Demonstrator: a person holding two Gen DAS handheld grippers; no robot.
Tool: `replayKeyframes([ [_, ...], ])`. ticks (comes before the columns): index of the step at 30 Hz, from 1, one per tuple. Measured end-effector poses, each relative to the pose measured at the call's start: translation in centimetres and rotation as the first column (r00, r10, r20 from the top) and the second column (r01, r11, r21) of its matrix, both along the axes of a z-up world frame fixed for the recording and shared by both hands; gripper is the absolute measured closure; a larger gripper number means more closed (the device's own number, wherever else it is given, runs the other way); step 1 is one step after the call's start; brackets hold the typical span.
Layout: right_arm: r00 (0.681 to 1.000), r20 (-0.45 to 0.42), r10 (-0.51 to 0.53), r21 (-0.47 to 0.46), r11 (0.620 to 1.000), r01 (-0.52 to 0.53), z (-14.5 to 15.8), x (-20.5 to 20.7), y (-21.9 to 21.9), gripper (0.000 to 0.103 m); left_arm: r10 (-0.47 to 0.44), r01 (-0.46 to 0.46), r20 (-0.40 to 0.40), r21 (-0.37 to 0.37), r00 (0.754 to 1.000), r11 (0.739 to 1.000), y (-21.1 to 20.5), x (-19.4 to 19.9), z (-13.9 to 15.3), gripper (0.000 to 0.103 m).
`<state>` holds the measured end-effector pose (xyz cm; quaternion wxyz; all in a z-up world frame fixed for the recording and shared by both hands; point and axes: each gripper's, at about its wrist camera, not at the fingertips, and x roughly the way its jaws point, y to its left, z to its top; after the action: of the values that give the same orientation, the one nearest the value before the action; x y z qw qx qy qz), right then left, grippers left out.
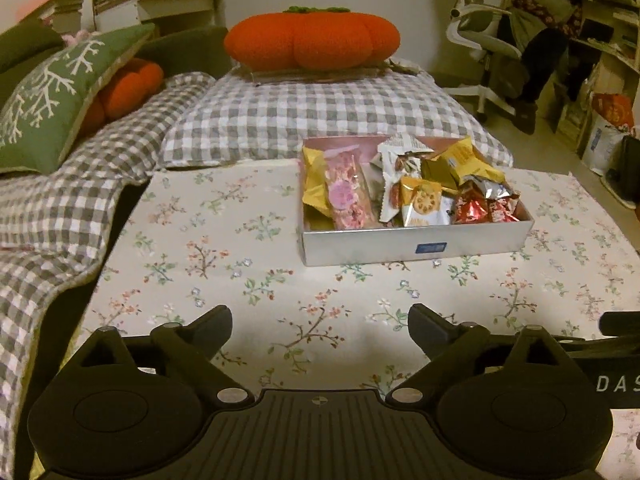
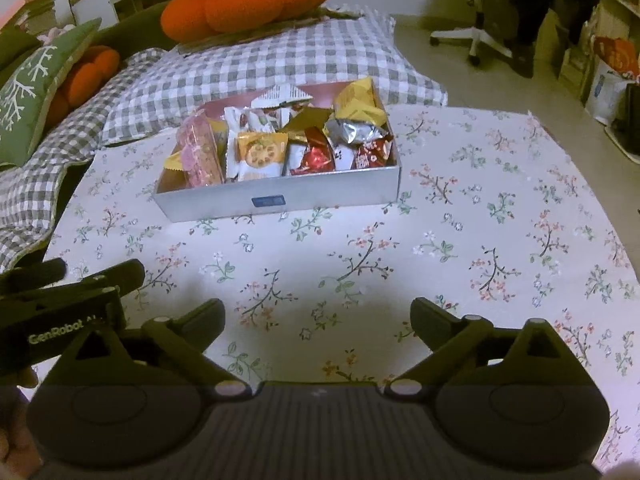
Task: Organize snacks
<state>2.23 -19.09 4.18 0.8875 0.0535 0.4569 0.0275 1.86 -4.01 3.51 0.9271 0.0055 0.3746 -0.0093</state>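
1. Left wrist view: the left gripper (image 1: 320, 332) fills the bottom of the frame, its fingers (image 1: 214, 320) spread wide apart with nothing between them, above a floral-cloth surface (image 1: 224, 264).
2. A shallow silver box (image 1: 412, 242) sits right of centre in this frame on the surface, well apart from the fingers. It is packed with wrapped snacks (image 1: 404, 184): a pink packet (image 1: 346, 194) at its left side, a yellow cookie packet (image 1: 424, 202) near the middle, red foil ones (image 1: 474, 210) at the right.
3. Beyond the box, in the upper middle, an orange pumpkin cushion (image 1: 312, 42) rests on a grey checked blanket (image 1: 304, 112); a green cushion (image 1: 52, 96) lies at the left edge.
4. Right wrist view: the right gripper (image 2: 318, 326) sits at the bottom of the frame, fingers (image 2: 434, 322) likewise parted wide and holding nothing, over the same surface (image 2: 460, 240).
5. The box (image 2: 280, 196) lies in the upper centre-left here, its blue label facing the camera, snacks (image 2: 280, 136) heaped inside.
6. At the lower left of this frame part of the left gripper (image 2: 72, 300) shows just beside the right one.
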Motion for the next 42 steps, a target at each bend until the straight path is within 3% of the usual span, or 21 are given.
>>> replayKeyframes([
  [9, 0.999, -0.029, -0.037, 0.059, 0.998, 0.039, -0.25, 0.07, -0.67, 0.001, 0.016, -0.016, -0.001, -0.005, 1.000, 1.000, 0.07, 0.03, 0.17, 0.002],
  [42, 0.999, 0.023, -0.040, 0.033, 0.999, 0.039, 0.37, -0.10, -0.43, 0.001, 0.036, -0.036, 0.006, -0.004, 0.999, 0.999, 0.07, -0.04, 0.23, 0.002],
])
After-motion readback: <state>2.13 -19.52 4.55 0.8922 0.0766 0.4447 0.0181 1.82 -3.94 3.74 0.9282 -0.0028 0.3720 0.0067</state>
